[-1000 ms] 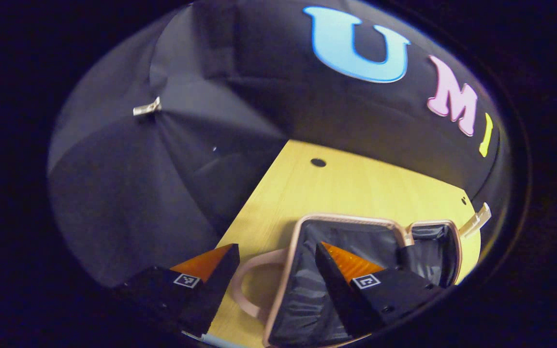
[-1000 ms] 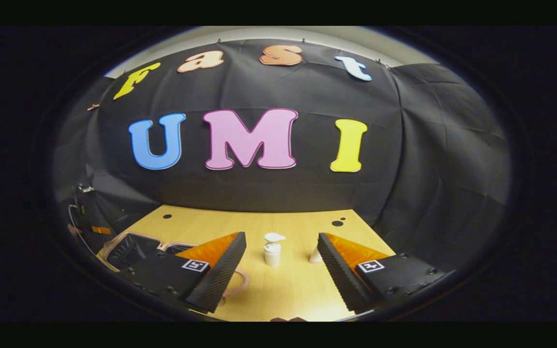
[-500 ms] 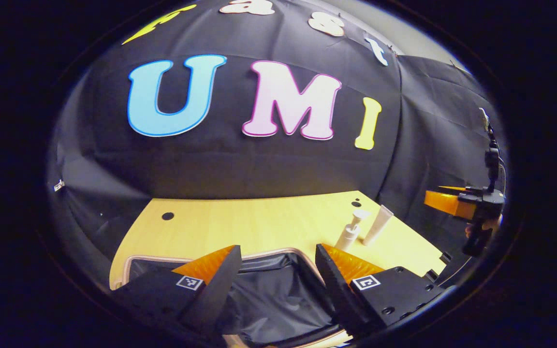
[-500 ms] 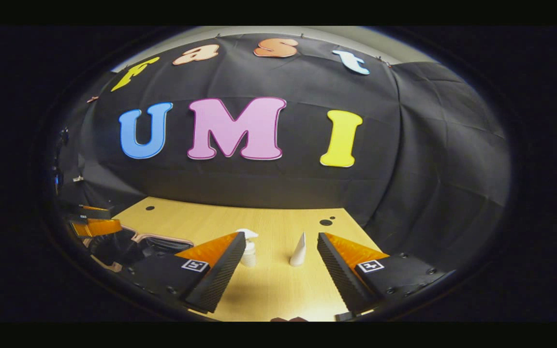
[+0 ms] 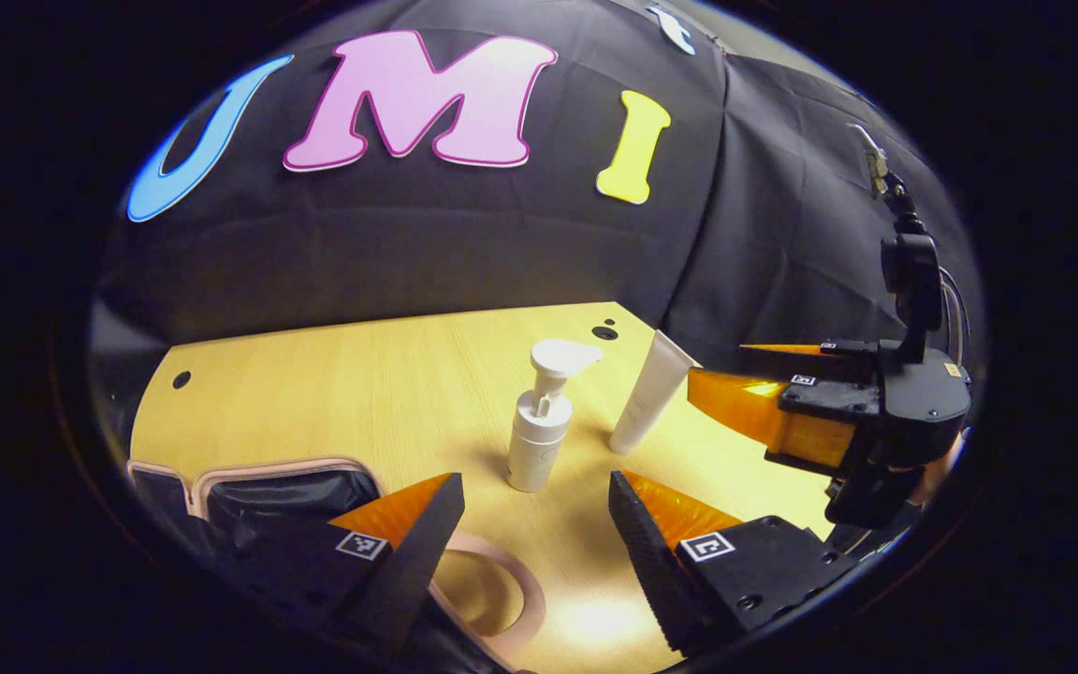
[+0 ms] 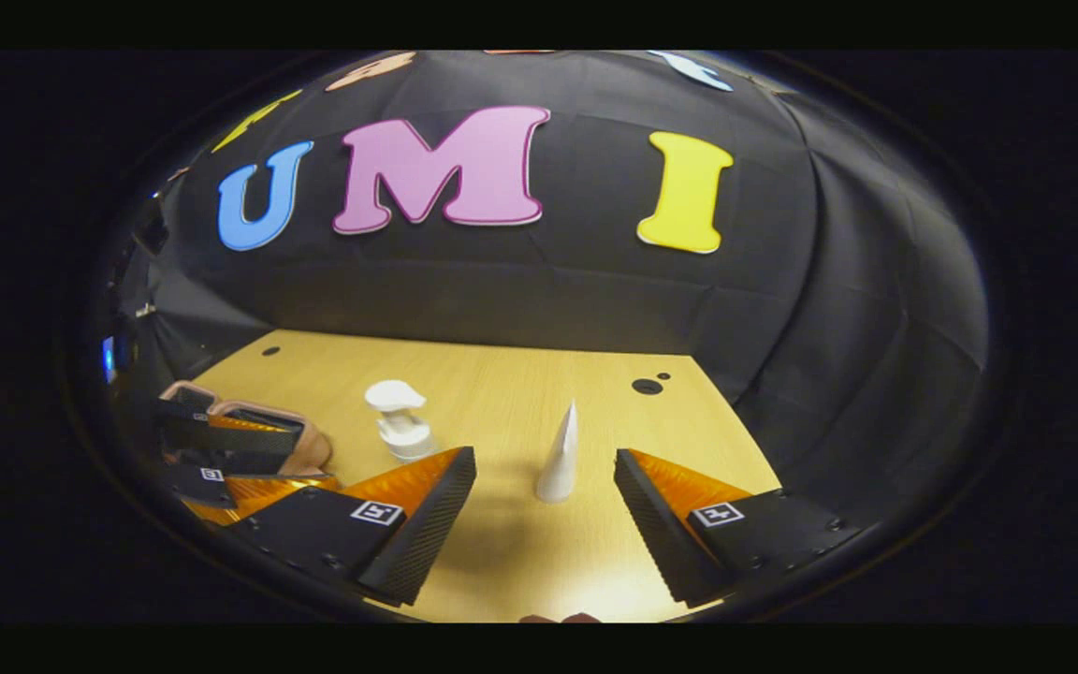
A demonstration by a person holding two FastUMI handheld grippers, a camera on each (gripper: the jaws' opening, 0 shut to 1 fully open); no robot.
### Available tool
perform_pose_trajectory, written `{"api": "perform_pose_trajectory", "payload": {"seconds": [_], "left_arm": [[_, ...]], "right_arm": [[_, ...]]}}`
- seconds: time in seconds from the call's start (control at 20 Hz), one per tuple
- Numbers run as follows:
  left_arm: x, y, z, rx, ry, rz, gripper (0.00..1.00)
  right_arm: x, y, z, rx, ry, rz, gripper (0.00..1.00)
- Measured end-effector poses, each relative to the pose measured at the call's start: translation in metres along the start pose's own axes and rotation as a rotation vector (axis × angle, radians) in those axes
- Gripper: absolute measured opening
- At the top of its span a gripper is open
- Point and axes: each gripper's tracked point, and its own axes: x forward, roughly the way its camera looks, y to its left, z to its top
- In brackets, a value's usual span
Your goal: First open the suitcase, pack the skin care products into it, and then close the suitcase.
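Both tongs gaping, nothing held. Left tongs aim at pump bottle, upright just ahead betw. its fingers; right tongs line up on tube, standing cap-down straight ahead — prob. each set for its own pick. Suitcase lies open beside left tongs, ready for packing. Left gripper view adds right tongs side-on near tube; right gripper view has tube edge-on.

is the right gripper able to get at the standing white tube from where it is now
Probably yes. In the right gripper view the tube stands upright on the table, straight ahead between the open fingers of the right gripper, with nothing between them. The pump bottle stands apart, off to the left.
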Motion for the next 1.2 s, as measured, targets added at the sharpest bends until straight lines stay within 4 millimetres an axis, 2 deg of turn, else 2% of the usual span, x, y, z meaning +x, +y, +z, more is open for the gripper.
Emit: {"api": "perform_pose_trajectory", "payload": {"seconds": [0.15,0.3,0.4,0.45,0.5,0.6,0.65,0.7,0.75,0.8,0.85,0.9,1.0,1.05,1.2], "left_arm": [[0.038,-0.001,-0.007,-0.029,0.026,0.035,0.98],[0.074,0.007,-0.009,-0.014,0.033,0.076,0.98],[0.095,0.01,-0.008,0.004,0.034,0.088,0.98],[0.103,0.012,-0.007,0.008,0.036,0.097,0.94],[0.111,0.015,-0.008,0.005,0.043,0.102,0.98],[0.124,0.011,-0.012,-0.012,0.056,0.071,0.98],[0.153,0.002,-0.023,-0.013,0.062,0.037,0.96],[0.12,0.006,-0.01,0.004,0.055,0.052,0.77],[0.132,0.008,-0.013,0.037,0.083,0.063,0.58],[0.128,0.01,-0.013,0.056,0.101,0.071,0.55],[0.125,0.01,-0.014,0.043,0.123,0.067,0.54],[0.121,0.01,-0.013,0.01,0.143,0.055,0.53],[0.109,0.019,-0.003,-0.047,0.135,0.053,0.54],[0.098,0.027,0.004,-0.042,0.12,0.066,0.54],[0.036,0.046,0.01,-0.027,0.116,0.098,0.53]], "right_arm": [[0.032,-0.001,-0.02,-0.03,0.055,0.041,0.96],[0.061,-0.003,-0.04,-0.041,0.096,0.07,0.95],[0.075,-0.005,-0.053,-0.043,0.132,0.084,0.96],[0.079,-0.007,-0.059,-0.042,0.143,0.085,0.95],[0.084,-0.008,-0.064,-0.038,0.15,0.084,0.96],[0.095,-0.012,-0.07,-0.026,0.162,0.071,0.96],[0.101,-0.01,-0.077,-0.017,0.17,0.077,0.96],[0.105,-0.008,-0.085,-0.013,0.196,0.081,0.91],[0.094,-0.016,-0.082,-0.021,0.201,0.059,0.87],[0.113,-0.016,-0.086,-0.011,0.184,0.06,0.64],[0.107,-0.013,-0.088,-0.003,0.2,0.071,0.4],[0.104,-0.012,-0.088,0.005,0.21,0.074,0.45],[0.097,-0.011,-0.086,-0.003,0.225,0.071,0.43],[0.089,-0.007,-0.077,-0.002,0.212,0.071,0.43],[0.055,0.005,-0.047,0.006,0.139,0.085,0.43]]}}
